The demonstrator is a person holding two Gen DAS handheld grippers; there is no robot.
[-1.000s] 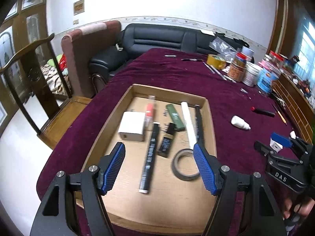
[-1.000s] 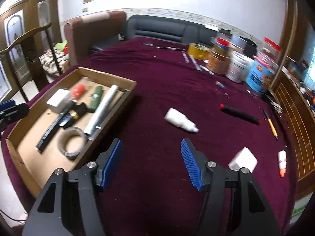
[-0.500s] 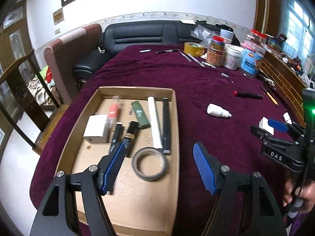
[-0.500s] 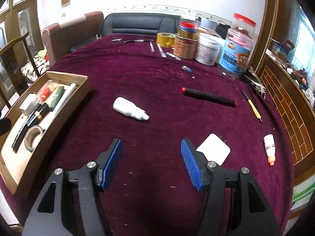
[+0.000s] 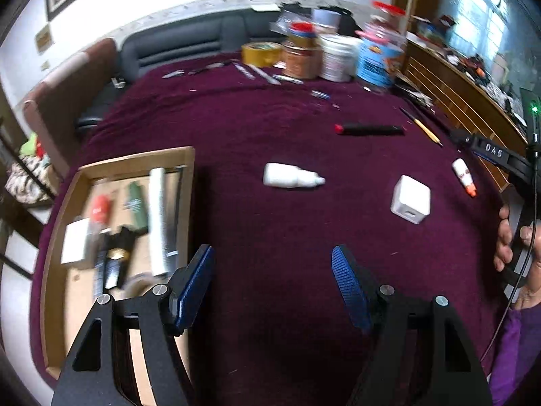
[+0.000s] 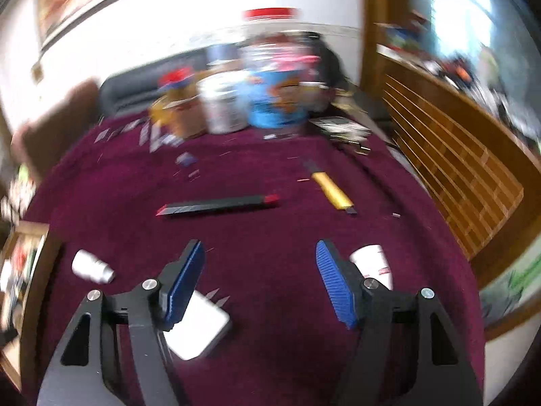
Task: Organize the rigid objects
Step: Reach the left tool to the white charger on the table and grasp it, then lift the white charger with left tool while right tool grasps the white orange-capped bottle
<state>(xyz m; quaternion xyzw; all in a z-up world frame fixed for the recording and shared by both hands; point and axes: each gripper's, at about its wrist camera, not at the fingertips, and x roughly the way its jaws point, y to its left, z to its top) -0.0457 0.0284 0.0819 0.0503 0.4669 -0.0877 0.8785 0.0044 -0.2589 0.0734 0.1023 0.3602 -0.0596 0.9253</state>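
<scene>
Rigid objects lie scattered on the maroon tabletop [image 5: 270, 237]: a white bottle [image 5: 290, 176] near the centre of the left wrist view, a white cube charger [image 5: 410, 199] at about three o'clock from it, a small orange-tipped tube [image 5: 465, 177] further toward three, and a black red-capped marker [image 5: 368, 129] up at one o'clock. The cardboard tray [image 5: 135, 159], already holding several items, sits at nine o'clock. The left gripper [image 5: 272, 287] hovers with its fingers wide and nothing between them; the right gripper [image 6: 260, 279] has fingers spreading further, also empty, with the charger [image 6: 199, 324] partly under its left finger and the tube [image 6: 372, 262] behind its right one. To do the pick well, I judge the right gripper should centre on one item, straddle its narrow sides squarely, then close. The bottle may roll if nudged.
</scene>
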